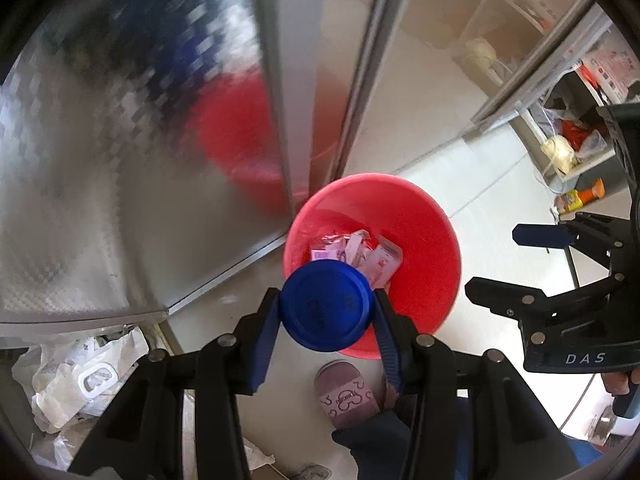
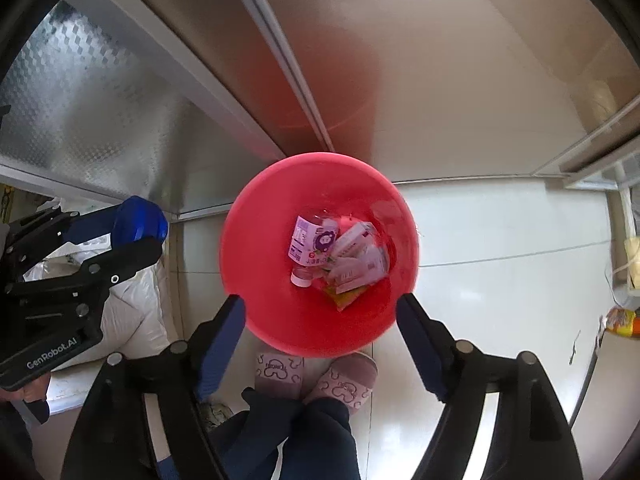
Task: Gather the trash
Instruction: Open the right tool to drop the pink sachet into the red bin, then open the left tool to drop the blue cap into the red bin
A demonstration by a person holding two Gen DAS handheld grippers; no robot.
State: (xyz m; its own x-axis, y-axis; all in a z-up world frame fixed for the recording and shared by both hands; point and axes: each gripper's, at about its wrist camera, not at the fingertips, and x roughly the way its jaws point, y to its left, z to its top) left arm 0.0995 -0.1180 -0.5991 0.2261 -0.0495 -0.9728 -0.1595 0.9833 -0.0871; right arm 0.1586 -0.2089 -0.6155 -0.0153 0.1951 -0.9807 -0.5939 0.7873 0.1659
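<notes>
Above one red bin (image 2: 256,264) of wrappers, left hand-held gripper (image 1: 326,308) pinching one blue lid (image 1: 326,306), right hand-held gripper (image 2: 320,316) spread, empty

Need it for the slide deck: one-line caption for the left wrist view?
Left gripper holds a blue lid above a red bin of discarded wrappers.

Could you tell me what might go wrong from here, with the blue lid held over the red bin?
1. The left gripper holds the blue lid over the near rim of the red bin; released there, it may miss and fall.
2. The slippers stand right against the bin, so a step could tip it.
3. The right gripper, open and empty, hangs near; the two could collide.
</notes>
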